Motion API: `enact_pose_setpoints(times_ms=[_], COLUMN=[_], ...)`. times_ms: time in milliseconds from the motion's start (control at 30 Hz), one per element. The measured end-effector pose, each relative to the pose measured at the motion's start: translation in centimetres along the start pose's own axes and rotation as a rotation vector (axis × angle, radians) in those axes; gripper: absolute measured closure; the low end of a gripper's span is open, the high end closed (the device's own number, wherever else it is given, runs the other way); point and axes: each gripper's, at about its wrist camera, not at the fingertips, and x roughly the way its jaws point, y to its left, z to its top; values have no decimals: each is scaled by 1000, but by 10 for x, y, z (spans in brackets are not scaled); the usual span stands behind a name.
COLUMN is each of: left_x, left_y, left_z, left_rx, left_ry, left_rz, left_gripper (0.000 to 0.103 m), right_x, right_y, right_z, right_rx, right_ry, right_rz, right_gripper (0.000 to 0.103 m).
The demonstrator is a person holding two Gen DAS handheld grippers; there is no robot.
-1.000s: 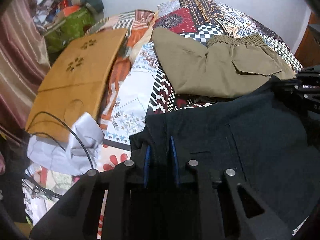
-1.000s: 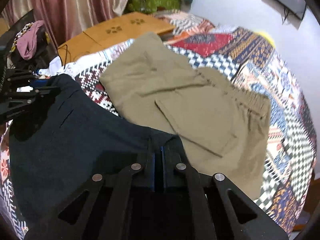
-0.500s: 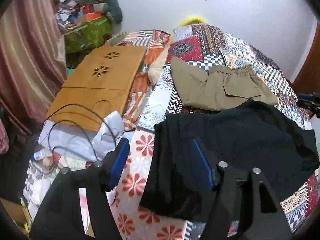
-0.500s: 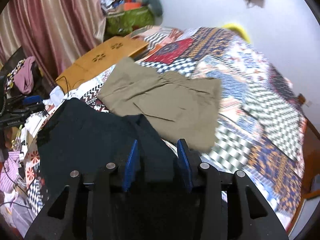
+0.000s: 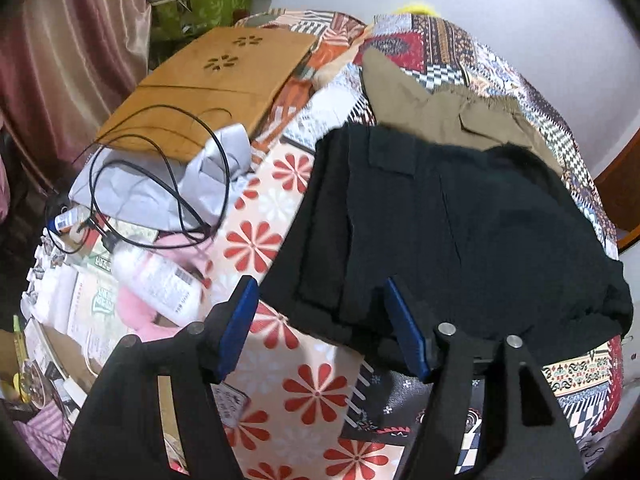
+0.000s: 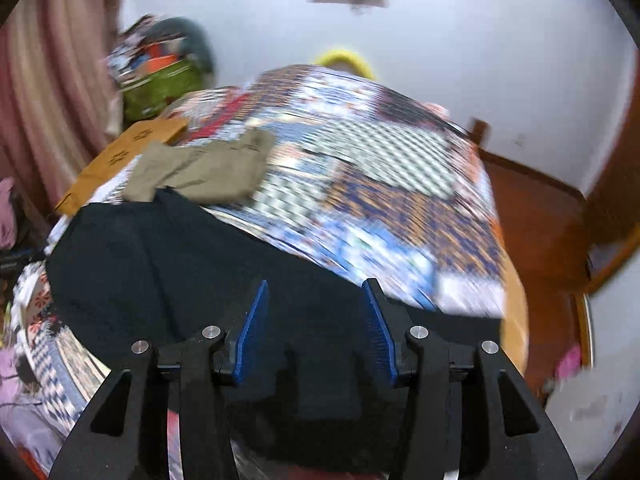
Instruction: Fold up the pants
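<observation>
Black pants folded and laid down, both hand-held grippers let go

We see the patchwork bed (image 5: 256, 236) carrying the soft black pants (image 5: 460, 232), a flat rectangle overlapping folded khaki pants (image 5: 448, 120); our left hand-held gripper (image 5: 320, 328) is spread and empty, the right hand-held gripper (image 6: 316, 332) has just been opening, gripping nothing.

Left wrist view: sharp, even soft indoor light, no hard shadows, no glare. Heavy fisheye bend, black vignette in all corners, worst at 7 and 5 o'clock. Black pants (image 5: 460, 232) crushed to near-featureless dark, folds barely readable. Right wrist view: strong motion smear across the patterned bedspread (image 6: 380, 184) from 10 to 4 o'clock, wall at 12 soft too. Only the gripper fingers (image 6: 252, 336) at 6 o'clock stay crisp. White wall bright, not clipped.
</observation>
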Motion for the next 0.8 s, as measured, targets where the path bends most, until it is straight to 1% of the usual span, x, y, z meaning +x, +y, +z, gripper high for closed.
enact_pose_setpoints(times_ms=[100,167,233,300,333,367,400,467,567,633,700,800], left_x=[5,10,12,17,18,19,21,23,27,27,26,24], left_y=[-4,-7,-9,-10,-11,-11,-13,-18,-28,-37,-43,-46], left_z=[0,2,3,4,4,4,4,2,-2,-4,-5,-4], left_rx=[0,1,2,-8,-13,-14,-10,8,57,99,128,146], left_ry=[1,0,-4,3,4,5,11,18,26,16,6,-4], left_rz=[-1,20,34,28,24,22,22,32,49,79,97,97], left_gripper=[38,38,38,39,41,48,53,55,65,69,75,77], right_x=[-10,-16,-22,-26,-27,-28,-29,-29,-24,-19,-11,-1], right_y=[-31,-48,-60,-74,-81,-87,-90,-99,-109,-112,-114,-118], right_z=[-26,-42,-56,-71,-80,-86,-91,-103,-115,-120,-125,-130], right_rx=[100,163,209,255,280,301,315,362,427,439,445,463], right_ry=[17,28,37,51,62,69,73,81,95,102,119,133], right_rz=[-60,-90,-114,-143,-161,-170,-174,-177,-157,-146,-150,-152], right_gripper=[58,58,58,58,58,58,58,58,57,57,57,57])
